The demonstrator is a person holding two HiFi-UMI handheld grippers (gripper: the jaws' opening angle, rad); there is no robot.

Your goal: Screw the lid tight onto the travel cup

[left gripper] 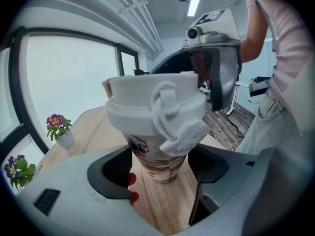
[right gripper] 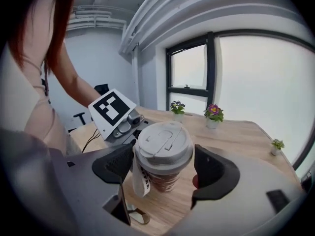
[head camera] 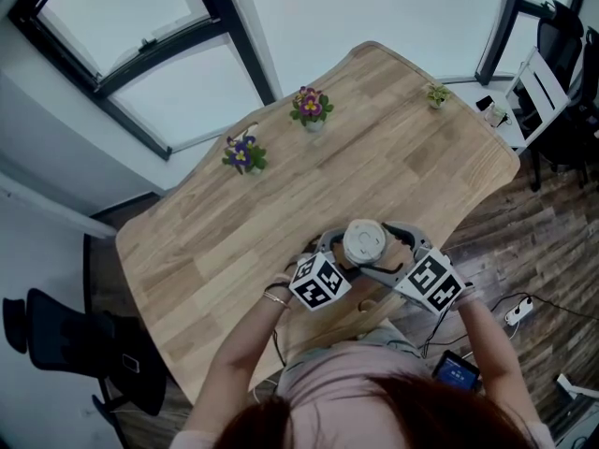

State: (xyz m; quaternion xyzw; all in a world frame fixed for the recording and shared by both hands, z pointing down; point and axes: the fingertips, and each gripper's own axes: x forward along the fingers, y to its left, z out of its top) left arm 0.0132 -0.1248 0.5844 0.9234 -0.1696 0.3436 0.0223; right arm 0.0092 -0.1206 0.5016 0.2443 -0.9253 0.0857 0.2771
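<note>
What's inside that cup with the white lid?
The contents cannot be seen: the white lid sits over the mouth of the travel cup, and the cup's patterned wall is opaque. Only the lid's top and a dangling white strap show.

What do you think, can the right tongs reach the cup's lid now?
Probably yes: the lid sits between the right tongs, nothing in the way; whether they grip it yet is unclear.
</note>
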